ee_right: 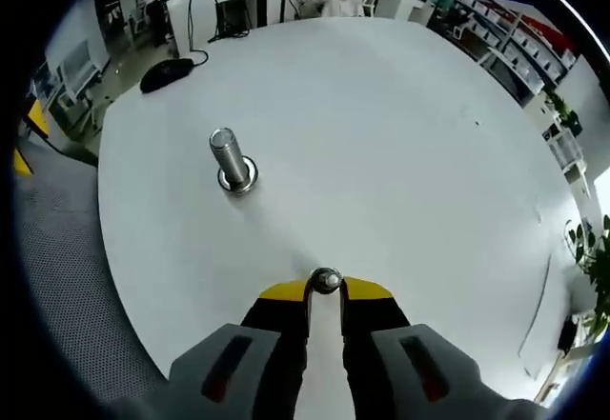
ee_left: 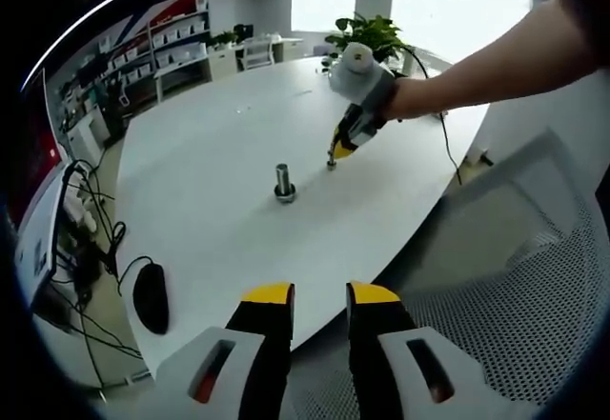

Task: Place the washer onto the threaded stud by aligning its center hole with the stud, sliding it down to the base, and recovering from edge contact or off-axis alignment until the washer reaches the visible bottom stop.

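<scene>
Right gripper (ee_right: pixel 325 290): 2 yellow-tipped jaws pinched on the washer (ee_right: pixel 325 280), which sits between the tips, small, round, shiny metal, center hole visible. It's low over the white table (ee_right: pixel 400 153), apart from the stud. From the left gripper view the right gripper (ee_left: pixel 335 153) tips down near the table, a hand (ee_left: pixel 400 101) behind it. Left gripper (ee_left: pixel 319 296): jaws apart with a gap, holding nothing, hanging past the table edge over a mesh chair (ee_left: pixel 515 315). Stud (ee_right: pixel 229 159) stands upright on the table, threaded, metal, wider base at the bottom; nothing on it yet. Black mouse (ee_left: pixel 151 296) near the table edge.
</scene>
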